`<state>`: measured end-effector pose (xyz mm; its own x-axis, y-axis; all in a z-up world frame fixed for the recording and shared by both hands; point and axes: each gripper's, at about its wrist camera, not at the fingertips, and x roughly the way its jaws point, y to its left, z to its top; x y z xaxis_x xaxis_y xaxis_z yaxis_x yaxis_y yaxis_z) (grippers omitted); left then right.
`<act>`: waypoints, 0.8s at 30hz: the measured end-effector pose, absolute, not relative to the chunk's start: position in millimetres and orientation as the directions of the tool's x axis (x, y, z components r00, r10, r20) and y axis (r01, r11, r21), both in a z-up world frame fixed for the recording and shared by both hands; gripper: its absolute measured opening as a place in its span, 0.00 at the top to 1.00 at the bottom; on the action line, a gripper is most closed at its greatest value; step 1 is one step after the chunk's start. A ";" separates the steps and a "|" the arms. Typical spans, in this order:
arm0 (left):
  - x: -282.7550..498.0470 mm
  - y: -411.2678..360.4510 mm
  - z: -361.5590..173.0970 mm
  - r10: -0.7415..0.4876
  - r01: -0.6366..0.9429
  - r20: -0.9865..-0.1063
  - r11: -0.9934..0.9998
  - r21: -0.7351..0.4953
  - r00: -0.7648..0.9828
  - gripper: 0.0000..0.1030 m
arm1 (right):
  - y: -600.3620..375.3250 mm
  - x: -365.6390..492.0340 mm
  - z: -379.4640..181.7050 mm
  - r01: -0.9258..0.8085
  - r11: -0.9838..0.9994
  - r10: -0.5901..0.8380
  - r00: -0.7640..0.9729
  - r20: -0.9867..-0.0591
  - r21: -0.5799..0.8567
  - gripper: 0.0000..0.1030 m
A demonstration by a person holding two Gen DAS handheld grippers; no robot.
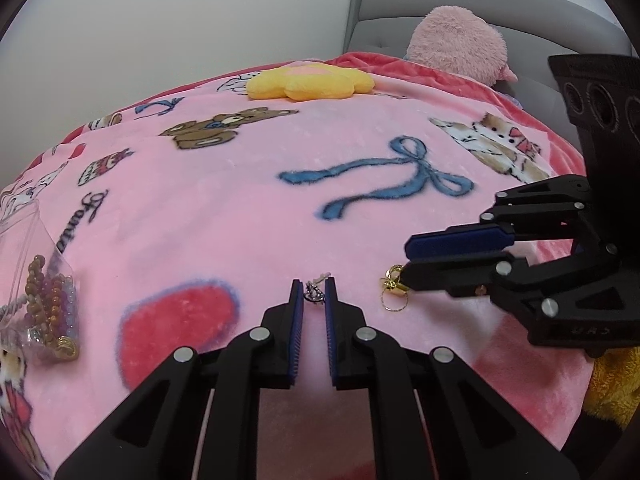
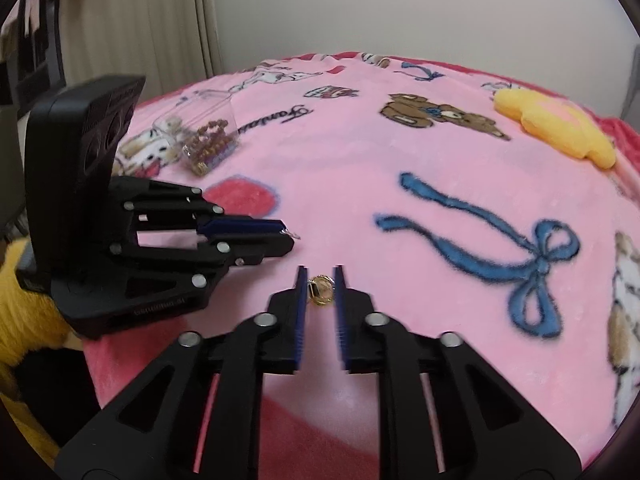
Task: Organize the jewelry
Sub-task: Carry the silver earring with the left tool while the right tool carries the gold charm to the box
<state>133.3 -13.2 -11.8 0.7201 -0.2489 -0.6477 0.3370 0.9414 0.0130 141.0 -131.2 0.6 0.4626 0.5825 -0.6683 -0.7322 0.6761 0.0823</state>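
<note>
A small silver earring (image 1: pixel 315 293) lies on the pink blanket (image 1: pixel 248 216) between the tips of my left gripper (image 1: pixel 314 292), whose jaws stand narrowly apart around it. Its hook shows at the left gripper's tip in the right wrist view (image 2: pixel 294 234). A gold earring (image 2: pixel 321 290) lies between the tips of my right gripper (image 2: pixel 321 280), also narrowly open around it. In the left wrist view the gold earring (image 1: pixel 394 286) sits at the right gripper's tip (image 1: pixel 408 260). A clear plastic bag of bead jewelry (image 1: pixel 50 312) lies at the left, also in the right wrist view (image 2: pixel 208 148).
A yellow flower cushion (image 1: pixel 310 82) and a pink plush toy (image 1: pixel 456 44) lie at the far end by the grey headboard (image 1: pixel 480 4). Yellow fuzzy fabric (image 1: pixel 612 392) is at the bed's near right edge. A curtain (image 2: pixel 132 20) hangs left.
</note>
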 end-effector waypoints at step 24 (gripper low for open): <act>124.7 -4.8 -1.0 -0.263 0.331 -0.612 0.943 -0.002 0.746 0.90 | -123.3 136.9 3.9 -0.731 0.681 0.570 0.487 -0.662 0.048 0.87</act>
